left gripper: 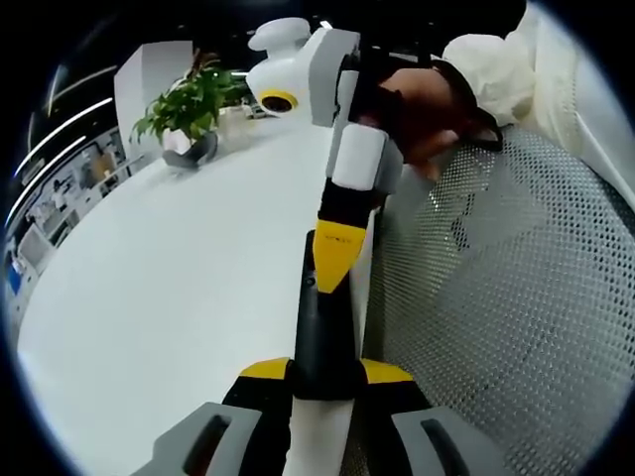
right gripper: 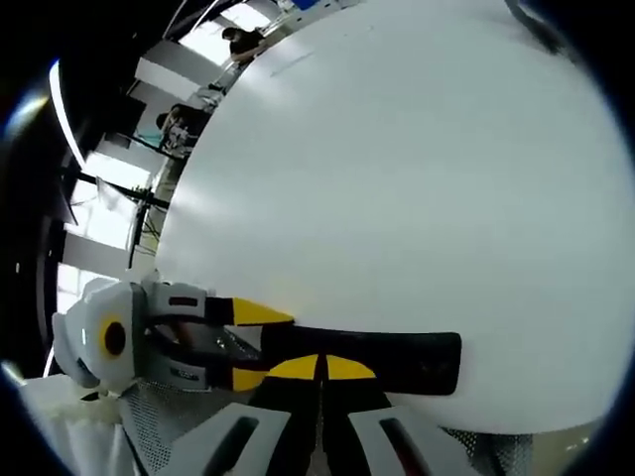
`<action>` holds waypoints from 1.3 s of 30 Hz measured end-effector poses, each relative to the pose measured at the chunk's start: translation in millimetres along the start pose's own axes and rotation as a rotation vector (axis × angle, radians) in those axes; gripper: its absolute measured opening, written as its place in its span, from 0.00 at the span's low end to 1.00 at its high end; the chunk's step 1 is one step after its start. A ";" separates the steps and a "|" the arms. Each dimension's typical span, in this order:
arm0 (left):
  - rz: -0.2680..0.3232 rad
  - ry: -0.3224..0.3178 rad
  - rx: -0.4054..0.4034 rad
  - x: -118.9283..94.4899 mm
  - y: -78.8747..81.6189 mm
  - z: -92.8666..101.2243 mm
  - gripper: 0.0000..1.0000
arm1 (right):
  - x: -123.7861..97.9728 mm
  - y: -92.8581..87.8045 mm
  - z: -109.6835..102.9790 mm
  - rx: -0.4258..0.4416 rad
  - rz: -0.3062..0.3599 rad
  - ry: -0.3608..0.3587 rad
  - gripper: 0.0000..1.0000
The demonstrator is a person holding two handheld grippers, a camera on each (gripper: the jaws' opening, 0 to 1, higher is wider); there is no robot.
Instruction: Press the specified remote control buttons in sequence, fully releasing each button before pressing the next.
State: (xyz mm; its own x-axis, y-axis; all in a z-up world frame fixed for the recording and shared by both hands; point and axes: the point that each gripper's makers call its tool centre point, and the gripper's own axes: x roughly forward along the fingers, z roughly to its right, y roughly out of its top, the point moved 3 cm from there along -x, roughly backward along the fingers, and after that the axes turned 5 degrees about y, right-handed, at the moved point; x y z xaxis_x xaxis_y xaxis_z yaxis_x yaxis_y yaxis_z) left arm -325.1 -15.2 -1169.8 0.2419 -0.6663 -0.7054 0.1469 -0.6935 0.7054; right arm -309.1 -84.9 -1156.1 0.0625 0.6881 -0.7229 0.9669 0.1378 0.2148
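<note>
Left gripper view: left gripper point(left gripper: 324, 382) clamped on long black remote control point(left gripper: 319, 332) at white table point(left gripper: 179, 288) edge, buttons unreadable. Right gripper point(right gripper: 319, 372) has yellow tips together over the remote, contact hidden; potted green plant point(left gripper: 189, 114) well beyond the remote.

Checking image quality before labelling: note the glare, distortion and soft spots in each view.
Left gripper view: fisheye bends the white table edge; the potted plant and background are soft; the remote is sharp. Right gripper view: bright windows wash out at left, the table shows a broad soft sheen, the remote stays crisp.
</note>
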 end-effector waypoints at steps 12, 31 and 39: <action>0.006 -0.001 -0.004 0.3 0.0 -0.3 0.25 | 1.4 0.0 4.4 0.017 0.007 -0.010 0.00; -0.019 -0.001 -0.014 -1.0 -1.1 -1.7 0.25 | 3.6 1.4 1.9 -0.094 0.003 -0.083 0.00; -0.016 0.000 -0.016 -1.0 -1.1 -1.5 0.25 | 2.7 0.6 -0.1 -0.095 -0.014 -0.078 0.00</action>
State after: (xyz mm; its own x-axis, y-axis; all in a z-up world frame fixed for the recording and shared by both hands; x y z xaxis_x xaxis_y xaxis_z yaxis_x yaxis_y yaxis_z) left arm -324.1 -13.3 -1169.7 0.2394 -0.6548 -0.7169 0.1657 -0.7000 0.6946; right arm -308.4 -82.9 -1157.9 0.0715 0.6287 -0.7743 0.9402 0.2168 0.2628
